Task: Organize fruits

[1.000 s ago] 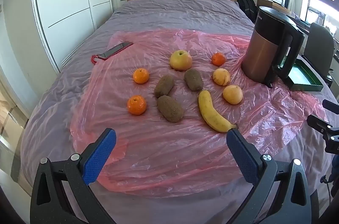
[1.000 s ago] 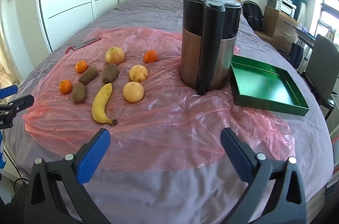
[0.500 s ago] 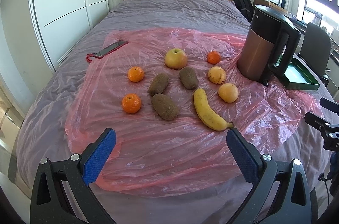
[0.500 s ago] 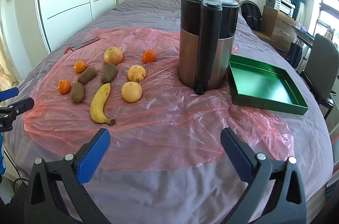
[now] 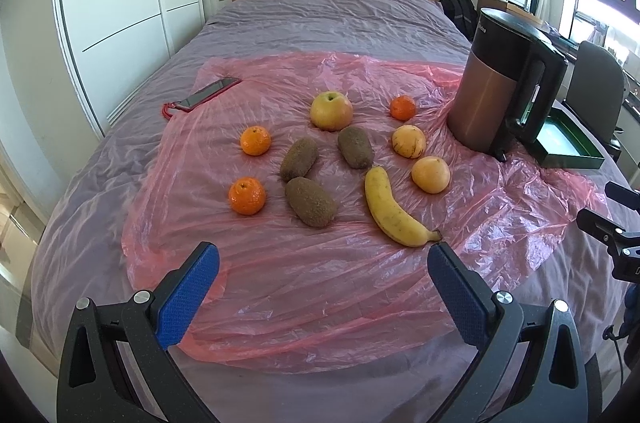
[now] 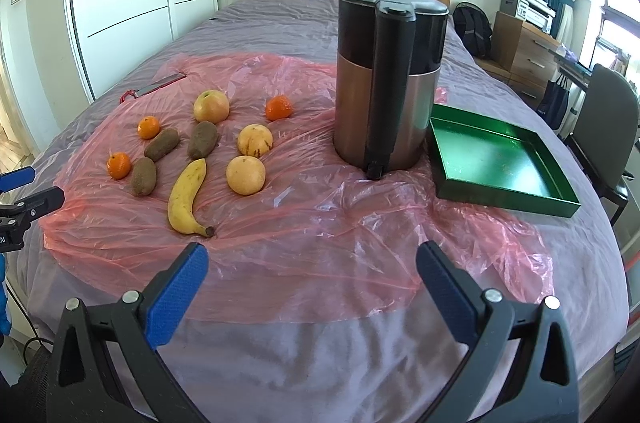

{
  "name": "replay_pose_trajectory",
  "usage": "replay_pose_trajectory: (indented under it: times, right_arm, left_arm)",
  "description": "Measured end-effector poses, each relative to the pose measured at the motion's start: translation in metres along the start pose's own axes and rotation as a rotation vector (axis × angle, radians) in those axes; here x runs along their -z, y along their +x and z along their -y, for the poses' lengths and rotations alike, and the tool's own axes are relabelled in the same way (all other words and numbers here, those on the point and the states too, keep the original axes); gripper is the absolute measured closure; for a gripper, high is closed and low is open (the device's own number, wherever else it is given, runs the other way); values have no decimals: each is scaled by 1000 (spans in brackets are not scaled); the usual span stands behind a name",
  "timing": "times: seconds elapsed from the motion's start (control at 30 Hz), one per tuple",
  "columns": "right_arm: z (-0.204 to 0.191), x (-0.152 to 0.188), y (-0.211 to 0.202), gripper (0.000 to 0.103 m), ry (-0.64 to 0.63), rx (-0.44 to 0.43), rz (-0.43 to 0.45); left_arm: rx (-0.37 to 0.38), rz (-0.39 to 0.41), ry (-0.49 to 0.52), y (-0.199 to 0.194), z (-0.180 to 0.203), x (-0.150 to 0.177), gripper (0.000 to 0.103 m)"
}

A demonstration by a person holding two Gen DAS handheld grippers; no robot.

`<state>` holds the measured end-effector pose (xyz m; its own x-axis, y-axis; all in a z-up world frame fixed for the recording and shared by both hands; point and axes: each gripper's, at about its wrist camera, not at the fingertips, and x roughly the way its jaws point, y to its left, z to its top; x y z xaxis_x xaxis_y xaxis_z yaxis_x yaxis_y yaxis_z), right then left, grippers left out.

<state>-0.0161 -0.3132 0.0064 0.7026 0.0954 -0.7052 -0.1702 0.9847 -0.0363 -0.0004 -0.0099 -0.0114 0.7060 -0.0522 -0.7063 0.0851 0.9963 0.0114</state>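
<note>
The fruits lie loose on a pink plastic sheet [image 5: 320, 283] spread over the bed [image 5: 320, 19]: a banana [image 5: 394, 209], three kiwis [image 5: 311, 201] close together, an apple [image 5: 331, 111], three small oranges [image 5: 247, 195] and two pale yellow round fruits [image 5: 431, 174]. None sits in the green tray [image 6: 496, 159], which stands empty beyond the tall copper-and-black kettle [image 6: 390, 79], so the sorting looks not yet begun.

The banana is likely soft and bruises easily; it is best gripped across its middle, gently. The kiwis are probably soft and fuzzy, so they should not slip much. The round fruits may roll on the crinkled film; take them across their widest part. The mattress gives under pressure, and the thin sheet could snag.

Both the left tongs [image 5: 323, 259] and right tongs [image 6: 312, 261] hover near the bed's foot, spread wide apart and holding nothing.
</note>
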Motion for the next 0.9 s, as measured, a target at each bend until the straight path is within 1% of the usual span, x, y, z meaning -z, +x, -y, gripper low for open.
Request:
replay_pose_trajectory:
  times: [0.23, 0.4, 0.5, 0.9]
  right_arm:
    - [2, 1, 1, 0, 2, 0, 5]
    - [2, 0, 1, 0, 8, -13, 15]
    - [2, 0, 1, 0, 16, -16, 22]
    - [2, 0, 3, 0, 16, -19, 14]
  left_arm:
    - [8, -1, 12, 0, 0, -1, 1]
    - [-6, -1, 13, 1, -1, -2, 1]
    - [0, -7, 20, 2, -1, -2, 1]
    - [7, -18, 40, 5, 3, 0, 1]
